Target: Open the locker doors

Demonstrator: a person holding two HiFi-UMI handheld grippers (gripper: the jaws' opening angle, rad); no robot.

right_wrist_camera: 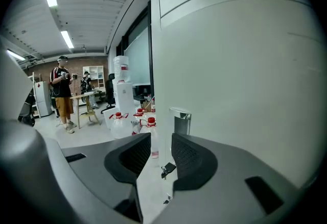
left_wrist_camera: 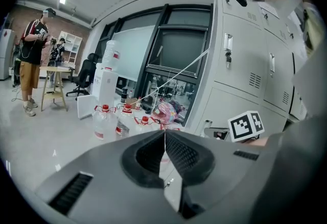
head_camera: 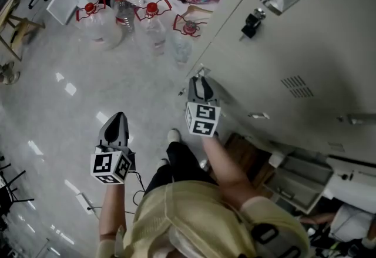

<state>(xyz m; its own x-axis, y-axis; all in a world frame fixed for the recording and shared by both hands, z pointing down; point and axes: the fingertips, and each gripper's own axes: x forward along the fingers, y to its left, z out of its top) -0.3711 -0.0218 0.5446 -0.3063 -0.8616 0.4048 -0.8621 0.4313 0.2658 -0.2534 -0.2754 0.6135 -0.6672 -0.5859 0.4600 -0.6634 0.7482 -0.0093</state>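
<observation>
Head view: a person stands beside the grey lockers (head_camera: 305, 33), holding both grippers out low in front.
Lockers: the doors near the grippers lie flush with the front. One door higher up has a key (head_camera: 252, 22) hanging in its lock.
Right gripper (right_wrist_camera: 161, 139): close against the lockers' front, near their end corner. Its fingers are spread apart and hold nothing.
Handle (right_wrist_camera: 182, 121): an upright chrome piece on the locker door, just beyond the gap of the right gripper. The pads are not on it, and a small key (right_wrist_camera: 167, 169) hangs below it.
Left gripper (left_wrist_camera: 164, 133): farther out from the lockers, over the open floor. Its fingers are pressed together with nothing between them.
Water bottles (head_camera: 120, 16): red-capped, standing on the floor past the end of the lockers.
Bystanders (left_wrist_camera: 33, 59): two people standing well away from the lockers.
</observation>
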